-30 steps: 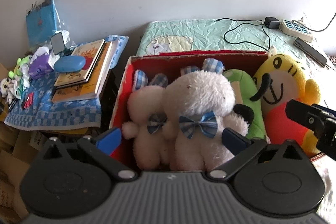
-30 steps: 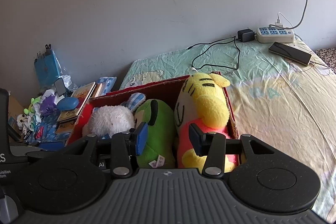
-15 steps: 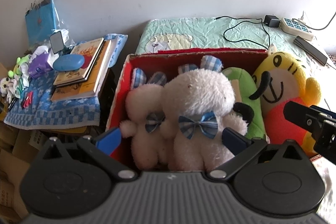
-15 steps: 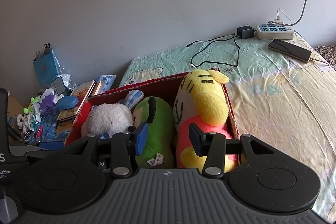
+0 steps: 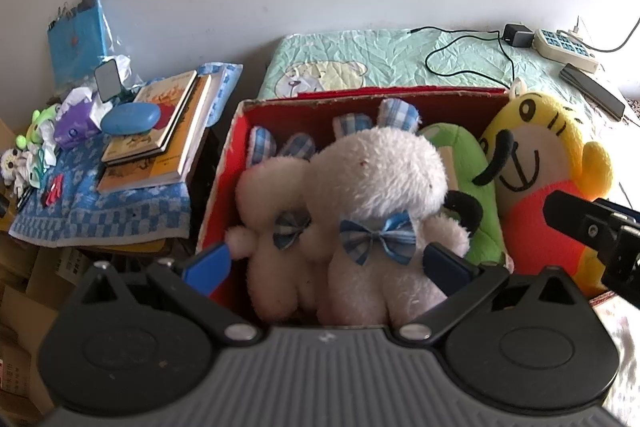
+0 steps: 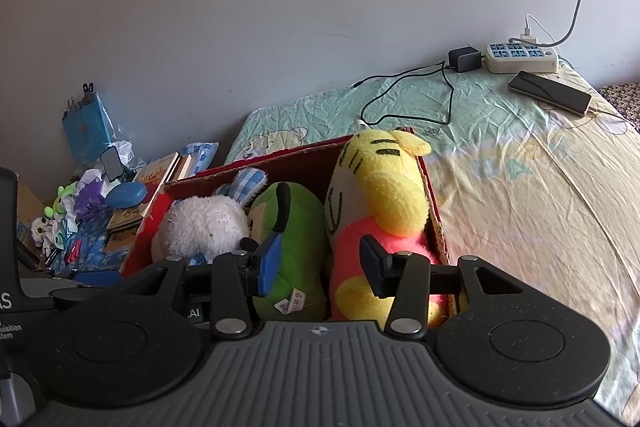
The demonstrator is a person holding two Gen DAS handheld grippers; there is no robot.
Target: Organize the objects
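Observation:
A red cardboard box stands on the bed and holds several plush toys. From left to right these are a small white bunny, a bigger white bunny with a blue bow, a green plush and a yellow plush. My left gripper is open wide at the box's near side, in front of the two bunnies. My right gripper is open about halfway, just before the green plush and the yellow plush. Its pads press on nothing. One right finger shows in the left wrist view.
Left of the box, a stack of books and a blue case lie on a blue checked cloth among small clutter. On the bedsheet behind lie a power strip, a phone and a black cable. The wall is close behind.

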